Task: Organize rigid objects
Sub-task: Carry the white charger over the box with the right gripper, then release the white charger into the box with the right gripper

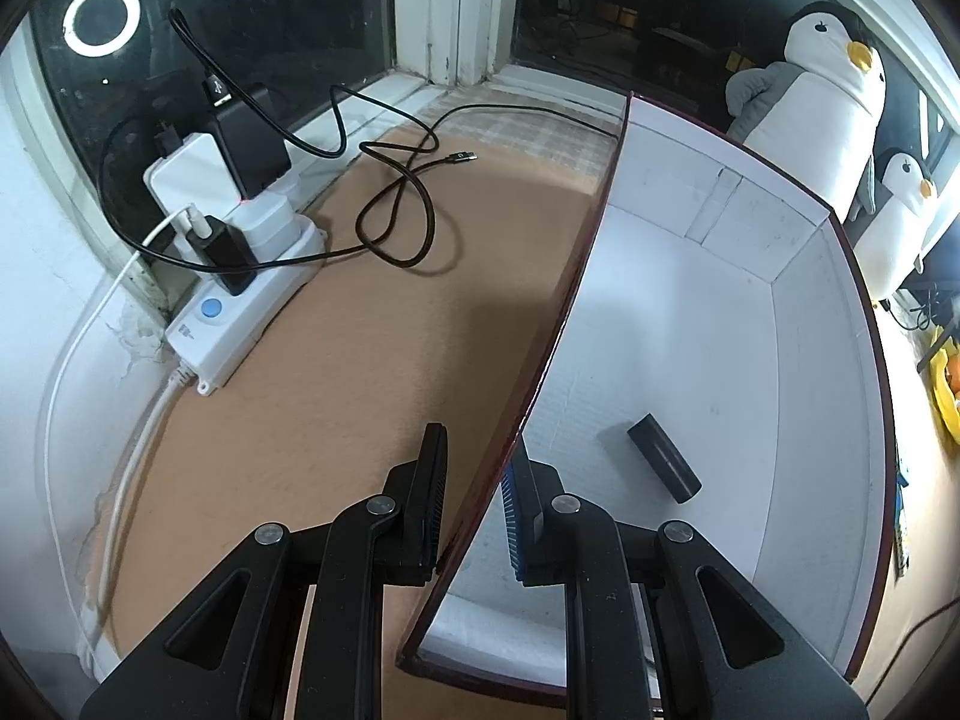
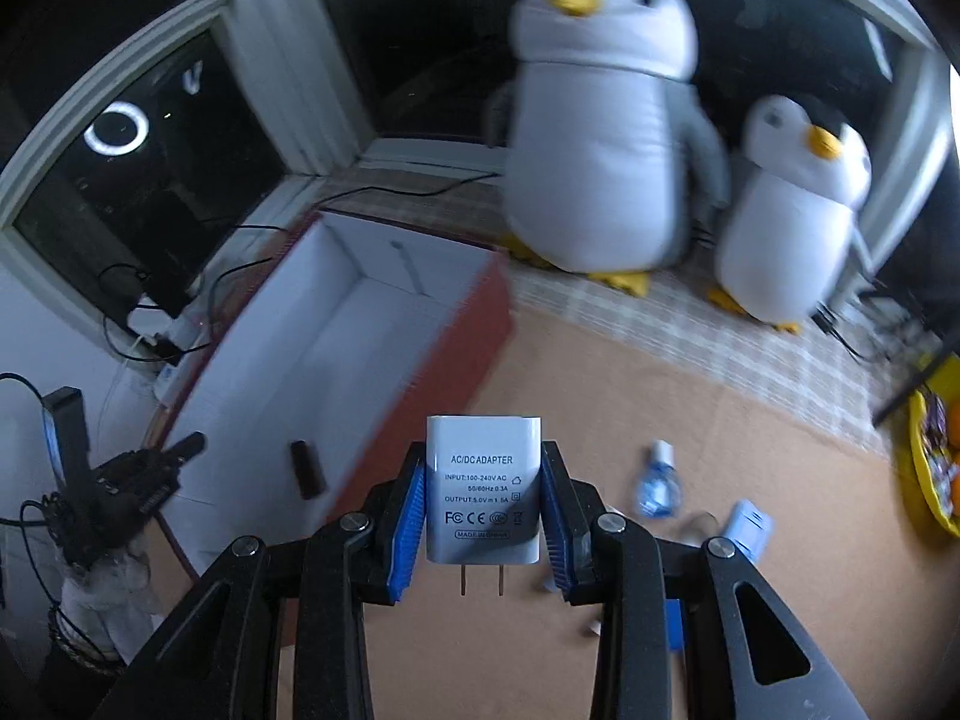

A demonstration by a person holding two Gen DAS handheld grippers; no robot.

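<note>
My right gripper [image 2: 483, 492] is shut on a white AC/DC adapter [image 2: 483, 489], prongs toward the camera, held above the brown surface to the right of the box. The red box with a white inside [image 2: 360, 324] lies open; a small black block [image 2: 309, 468] rests on its floor. In the left wrist view my left gripper [image 1: 474, 492] straddles the box's near wall [image 1: 570, 312], one finger outside and one inside, seemingly clamped on it. The black block [image 1: 663, 457] lies just right of it in the box [image 1: 720, 312].
A white power strip [image 1: 240, 300] with chargers and black cables [image 1: 396, 210] sits at the left by the window. Two plush penguins [image 2: 600, 138] stand behind the box. A small blue-white bottle [image 2: 659, 480] and a light blue item [image 2: 747, 528] lie on the brown surface. A yellow bin [image 2: 936, 468] is at right.
</note>
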